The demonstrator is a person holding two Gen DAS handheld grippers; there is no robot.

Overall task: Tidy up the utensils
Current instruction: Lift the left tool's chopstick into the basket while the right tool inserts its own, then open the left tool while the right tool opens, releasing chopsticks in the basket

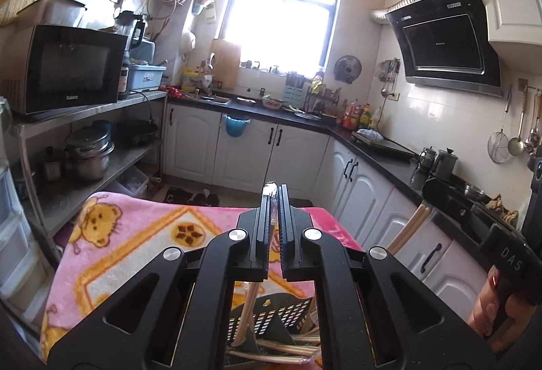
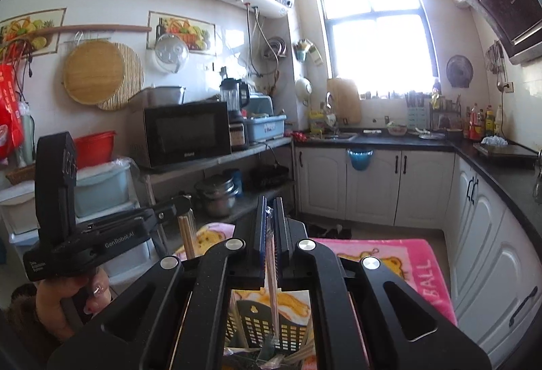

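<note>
My left gripper (image 1: 274,190) is shut on a pair of pale wooden chopsticks (image 1: 251,302) in a clear wrapper, which hang down between the fingers. My right gripper (image 2: 271,204) is shut on another wrapped pair of chopsticks (image 2: 272,271), also hanging steeply. Both pairs point down at a black slotted utensil basket (image 1: 271,315) (image 2: 267,326) that stands on the pink blanket below. The right wrist view shows the left gripper (image 2: 181,202) at the left, with its chopsticks (image 2: 188,236) below the fingers. More chopsticks (image 1: 281,351) lie loose by the basket.
A pink bear-print blanket (image 1: 135,244) (image 2: 399,265) covers the table under both grippers. A steel shelf with a microwave (image 1: 64,68) and pots stands to the left. White cabinets and a dark counter (image 1: 382,153) run along the back and right. A hand (image 2: 64,302) grips the left tool.
</note>
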